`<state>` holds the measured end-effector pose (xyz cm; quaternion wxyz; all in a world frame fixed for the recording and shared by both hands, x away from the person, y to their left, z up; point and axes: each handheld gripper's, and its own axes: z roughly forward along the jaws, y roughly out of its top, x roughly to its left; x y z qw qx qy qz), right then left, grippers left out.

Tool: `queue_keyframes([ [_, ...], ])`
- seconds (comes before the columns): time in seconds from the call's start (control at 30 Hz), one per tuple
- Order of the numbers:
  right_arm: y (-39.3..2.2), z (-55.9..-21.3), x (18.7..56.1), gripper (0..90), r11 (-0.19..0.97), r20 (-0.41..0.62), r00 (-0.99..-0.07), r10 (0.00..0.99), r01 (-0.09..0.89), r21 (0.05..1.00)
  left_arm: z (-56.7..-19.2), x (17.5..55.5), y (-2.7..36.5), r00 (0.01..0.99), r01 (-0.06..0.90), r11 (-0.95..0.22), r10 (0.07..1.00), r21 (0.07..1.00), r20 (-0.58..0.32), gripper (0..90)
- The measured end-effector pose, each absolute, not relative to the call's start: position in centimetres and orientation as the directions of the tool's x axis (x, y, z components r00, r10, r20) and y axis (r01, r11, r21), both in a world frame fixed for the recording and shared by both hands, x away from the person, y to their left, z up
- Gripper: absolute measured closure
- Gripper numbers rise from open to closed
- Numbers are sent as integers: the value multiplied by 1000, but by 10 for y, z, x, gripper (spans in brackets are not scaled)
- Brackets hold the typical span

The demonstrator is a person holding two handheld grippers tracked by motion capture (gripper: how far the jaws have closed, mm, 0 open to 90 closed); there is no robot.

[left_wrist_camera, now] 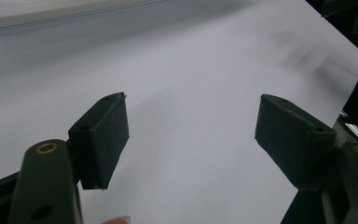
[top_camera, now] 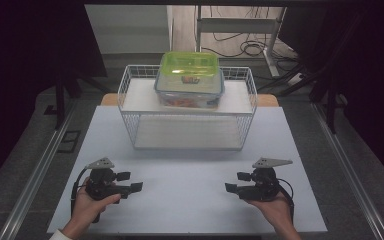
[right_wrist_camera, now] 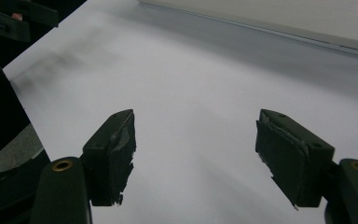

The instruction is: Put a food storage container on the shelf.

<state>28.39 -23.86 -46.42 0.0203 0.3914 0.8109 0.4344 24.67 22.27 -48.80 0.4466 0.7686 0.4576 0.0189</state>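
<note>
A clear food box with a green lid (top_camera: 189,79) sits on the upper shelf of a white wire rack (top_camera: 187,107) at the back of the white table (top_camera: 190,200). My left gripper (top_camera: 130,182) rests low over the table's near left, held by a hand, its jaws pointing toward the middle. In its own view the left gripper (left_wrist_camera: 191,133) stands open over bare table. My right gripper (top_camera: 235,182) mirrors it at the near right, jaws pointing left. Seen in its own view, the right gripper (right_wrist_camera: 196,149) is open with nothing between the pads.
The rack's lower shelf (top_camera: 187,132) holds nothing and faces me. A wooden board edge (top_camera: 267,100) shows behind the rack. Dark floor, metal rails and cables surround the table. The opposite hand and gripper (right_wrist_camera: 9,23) show at the right gripper view's top left.
</note>
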Motion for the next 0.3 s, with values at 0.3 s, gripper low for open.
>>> queue_keyframes([
  [0.3,-238,-466,284,276,321,311,-697,646,617,718,-489,247,224,575,685,-177,727,707,-375,245],
])
